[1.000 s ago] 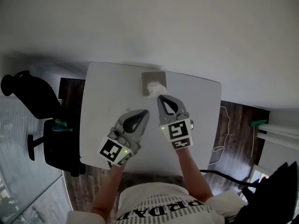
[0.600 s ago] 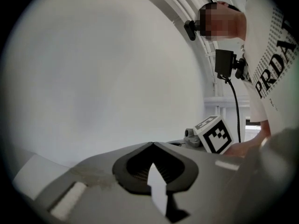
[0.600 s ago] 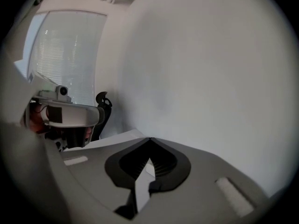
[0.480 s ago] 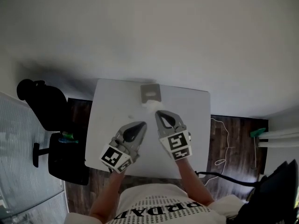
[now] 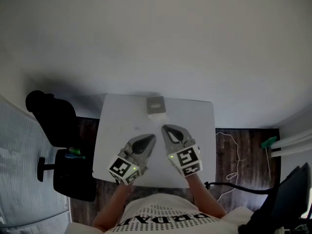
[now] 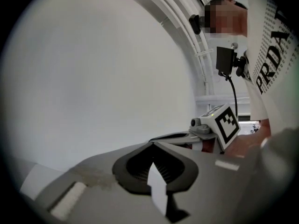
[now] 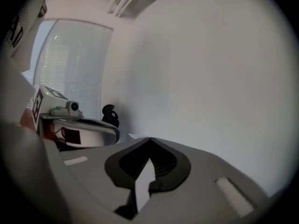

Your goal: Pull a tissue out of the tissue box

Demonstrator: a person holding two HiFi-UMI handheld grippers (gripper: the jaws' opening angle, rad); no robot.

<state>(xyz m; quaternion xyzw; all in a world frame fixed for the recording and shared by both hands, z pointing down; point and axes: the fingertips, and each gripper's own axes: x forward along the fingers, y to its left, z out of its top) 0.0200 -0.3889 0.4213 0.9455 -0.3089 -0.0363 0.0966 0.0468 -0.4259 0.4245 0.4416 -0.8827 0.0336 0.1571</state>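
The grey tissue box [image 5: 156, 105] stands at the far edge of the white table [image 5: 195, 116]; no tissue shows sticking out of it from here. Both grippers hover over the near half of the table, short of the box. My left gripper [image 5: 150, 137] is shut, as the left gripper view [image 6: 152, 143] confirms, with nothing between its jaws. My right gripper [image 5: 165, 127] is also shut [image 7: 149, 138], and I see no tissue in it. Both gripper views look up at the white wall, so the box is hidden in them.
A black office chair [image 5: 51, 116] stands left of the table on dark wood floor. A thin cable [image 5: 229, 172] lies on the floor at the right, with a green object [image 5: 268, 142] beyond it. The white wall rises behind the table.
Both grippers have drawn back from the box toward the person, and the view has pulled away. The white tissue that stuck out of the box one second ago no longer shows.
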